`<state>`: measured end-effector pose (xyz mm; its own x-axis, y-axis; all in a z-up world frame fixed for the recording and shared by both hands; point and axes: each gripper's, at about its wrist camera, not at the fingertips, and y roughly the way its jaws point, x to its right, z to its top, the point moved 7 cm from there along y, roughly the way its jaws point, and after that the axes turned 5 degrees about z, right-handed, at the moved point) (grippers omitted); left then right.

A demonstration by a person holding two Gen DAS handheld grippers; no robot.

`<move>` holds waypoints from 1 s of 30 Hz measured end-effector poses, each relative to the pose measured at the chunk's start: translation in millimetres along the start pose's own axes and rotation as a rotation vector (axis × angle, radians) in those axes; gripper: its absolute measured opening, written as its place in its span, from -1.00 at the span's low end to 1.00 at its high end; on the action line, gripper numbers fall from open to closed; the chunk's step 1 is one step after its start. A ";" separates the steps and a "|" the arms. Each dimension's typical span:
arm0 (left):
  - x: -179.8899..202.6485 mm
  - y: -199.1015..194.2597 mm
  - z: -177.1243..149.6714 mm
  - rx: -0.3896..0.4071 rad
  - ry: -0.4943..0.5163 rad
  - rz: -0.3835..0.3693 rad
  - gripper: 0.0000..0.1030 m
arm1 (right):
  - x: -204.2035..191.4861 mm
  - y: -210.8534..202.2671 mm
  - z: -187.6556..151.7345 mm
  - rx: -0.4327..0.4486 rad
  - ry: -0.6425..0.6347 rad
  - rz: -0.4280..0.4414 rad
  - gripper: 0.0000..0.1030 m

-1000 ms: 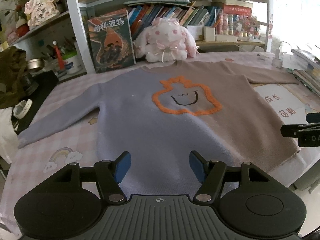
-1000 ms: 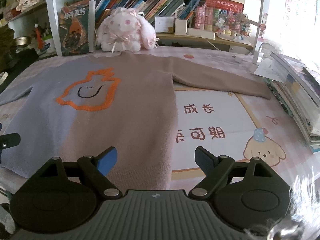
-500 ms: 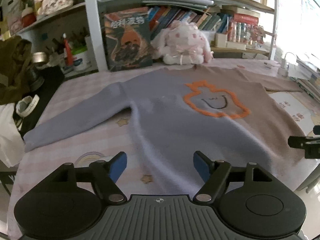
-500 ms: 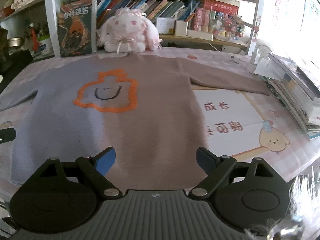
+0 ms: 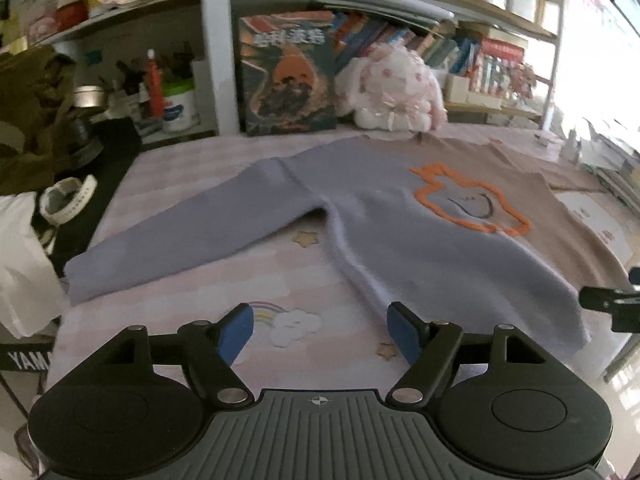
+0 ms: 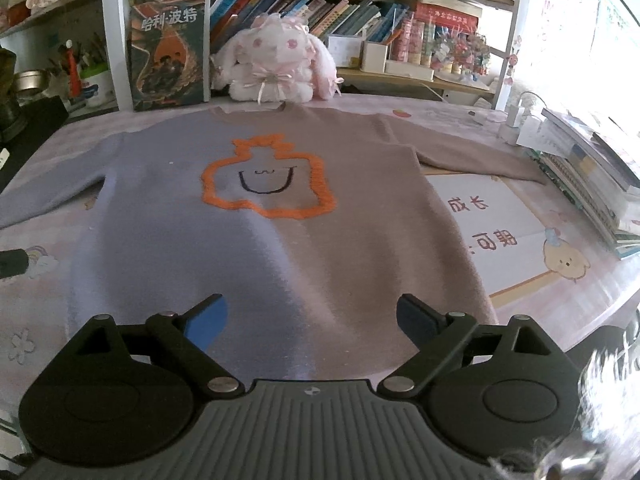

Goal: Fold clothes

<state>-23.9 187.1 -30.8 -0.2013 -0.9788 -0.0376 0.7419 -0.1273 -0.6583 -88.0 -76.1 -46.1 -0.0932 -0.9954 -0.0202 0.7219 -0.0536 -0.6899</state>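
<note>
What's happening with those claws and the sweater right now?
Left gripper and right gripper open, empty. Sweater flat, unfolded, sleeves out. Nothing on it.

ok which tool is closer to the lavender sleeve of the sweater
Left. The left tool hovers over the tablecloth just short of the lavender sleeve, near the sweater's edge. The right tool sits over the sweater's hem, with the sleeve far off to its left.

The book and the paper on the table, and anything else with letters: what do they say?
"哈利·波特": on the big book standing on the shelf.
"成长": seen upside down on the white poster beside the sweater.
"YAM": cut off, on a dark thing at the table's edge.
Shelf book spines: too small to read.
</note>
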 end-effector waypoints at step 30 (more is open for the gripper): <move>-199.1 75.7 -7.5 0.000 -0.658 0.206 0.07 | -12.4 6.8 6.4 -0.025 -0.027 -0.087 0.78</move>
<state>67.6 373.5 -78.8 0.3737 -0.8769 0.3024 0.7236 0.0717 -0.6864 -77.5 -64.7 -45.9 -0.1360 -0.9889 0.0604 0.6945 -0.1387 -0.7060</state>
